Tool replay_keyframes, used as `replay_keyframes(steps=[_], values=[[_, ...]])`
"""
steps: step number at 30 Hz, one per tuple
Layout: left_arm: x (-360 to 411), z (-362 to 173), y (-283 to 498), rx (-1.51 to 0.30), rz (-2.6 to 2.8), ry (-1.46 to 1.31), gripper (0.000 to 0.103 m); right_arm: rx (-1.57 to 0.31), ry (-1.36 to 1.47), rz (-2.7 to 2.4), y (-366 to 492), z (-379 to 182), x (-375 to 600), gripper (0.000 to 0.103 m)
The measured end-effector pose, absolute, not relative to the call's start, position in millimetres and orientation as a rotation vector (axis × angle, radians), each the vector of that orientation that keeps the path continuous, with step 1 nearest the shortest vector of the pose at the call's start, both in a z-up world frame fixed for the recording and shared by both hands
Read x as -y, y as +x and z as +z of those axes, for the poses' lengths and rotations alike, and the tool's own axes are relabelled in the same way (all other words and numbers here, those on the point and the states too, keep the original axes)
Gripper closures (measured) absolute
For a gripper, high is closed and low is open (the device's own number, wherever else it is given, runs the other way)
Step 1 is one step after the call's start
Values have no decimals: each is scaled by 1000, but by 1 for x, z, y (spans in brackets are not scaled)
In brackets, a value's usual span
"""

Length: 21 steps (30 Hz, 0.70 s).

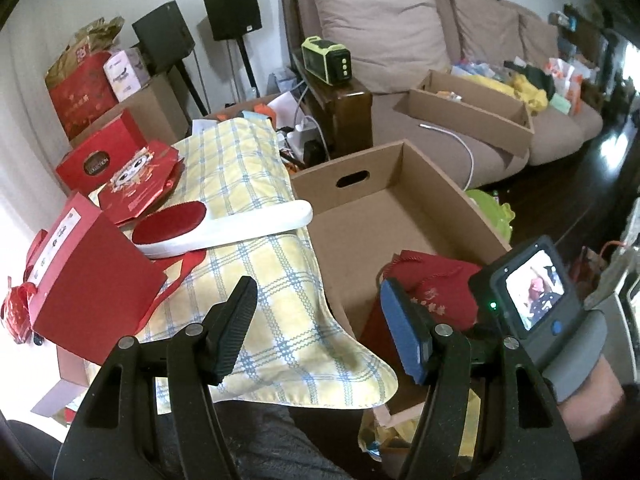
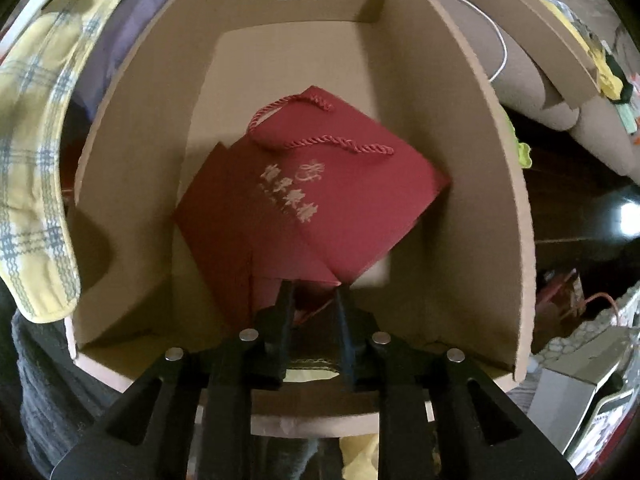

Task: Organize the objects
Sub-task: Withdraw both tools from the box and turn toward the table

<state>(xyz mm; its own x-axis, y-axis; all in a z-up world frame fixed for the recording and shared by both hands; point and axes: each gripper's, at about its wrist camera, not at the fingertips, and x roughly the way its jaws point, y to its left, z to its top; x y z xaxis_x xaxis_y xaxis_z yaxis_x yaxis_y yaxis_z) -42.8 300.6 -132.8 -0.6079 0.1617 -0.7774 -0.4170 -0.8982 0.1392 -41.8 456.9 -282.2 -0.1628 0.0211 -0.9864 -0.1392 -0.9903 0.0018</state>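
Observation:
A dark red gift bag [image 2: 320, 204] with rope handles and pale lettering hangs tilted inside an open cardboard box [image 2: 492, 184]. My right gripper [image 2: 312, 292] is shut on the bag's bottom corner and holds it over the near end of the box. In the left wrist view the same bag [image 1: 436, 292] shows at the box's near end, with the box [image 1: 360, 208] beyond it. My left gripper [image 1: 320, 320] is open and empty above a yellow checked cloth [image 1: 256, 184]. A white brush with a red pad [image 1: 216, 224] lies on the cloth.
Several red gift boxes and bags [image 1: 92, 276] crowd the left side. A brown sofa [image 1: 440, 60] with another cardboard box [image 1: 472, 108] and clutter stands behind. Speakers [image 1: 232, 8] stand at the back wall. The right gripper's camera unit [image 1: 532, 292] is beside the box.

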Motion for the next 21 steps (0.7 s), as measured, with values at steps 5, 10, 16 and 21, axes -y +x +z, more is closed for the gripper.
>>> replay_keyframes(steps=[5, 10, 16, 21], values=[[-299, -130, -42, -426, 2518, -1174, 42, -276, -1935, 2363, -39, -277, -468, 81], [-294, -123, -45, -391, 2528, -1163, 42, -508, -1925, 2413, -38, -271, -472, 82], [-284, -116, -49, -354, 2547, -1160, 42, -249, -2052, 2356, -47, -290, -446, 77], [-270, -107, -54, -301, 2589, -1151, 42, -314, -1921, 2429, -46, -273, -459, 77]])
